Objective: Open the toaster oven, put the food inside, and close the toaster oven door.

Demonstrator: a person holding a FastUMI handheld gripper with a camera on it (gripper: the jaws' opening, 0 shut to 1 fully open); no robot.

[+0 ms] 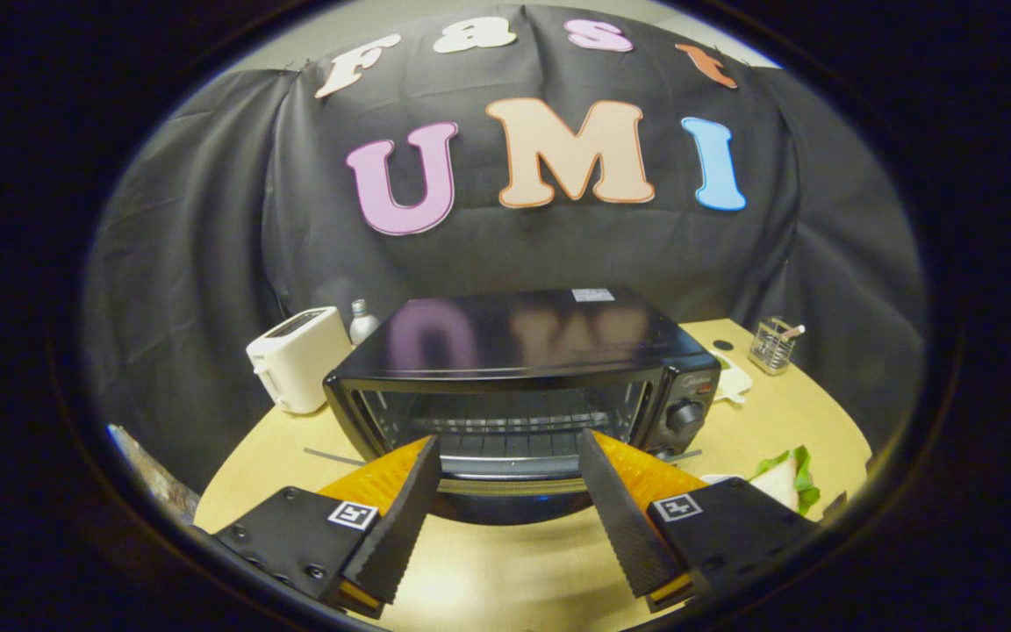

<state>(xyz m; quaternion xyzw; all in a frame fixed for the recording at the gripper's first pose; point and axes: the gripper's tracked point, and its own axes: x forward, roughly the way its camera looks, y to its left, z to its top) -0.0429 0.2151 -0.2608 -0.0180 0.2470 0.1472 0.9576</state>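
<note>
The gripper was spread wide with nothing held, its fingers flanking the lower front of the oven, seemingly level with the bar along the door's lower edge. Whether either finger touched that bar could not be told.

The oven sat just ahead of the gripper on the table, its long axis running side to side and its front facing the gripper. Its door looked shut, with the wire rack visible through the glass. A knob sat on the panel at the oven's right end; small writing above it was too blurred to read, as was a pale sticker on the glossy top.

The food, something pale with green leaves, lay on the table to the right of the right finger, near the table's rounded edge. Bare table lay beneath and in front of the fingers.

Beyond and to the left stood a white toaster with a bottle behind it; beyond and to the right, a wire holder.
</note>
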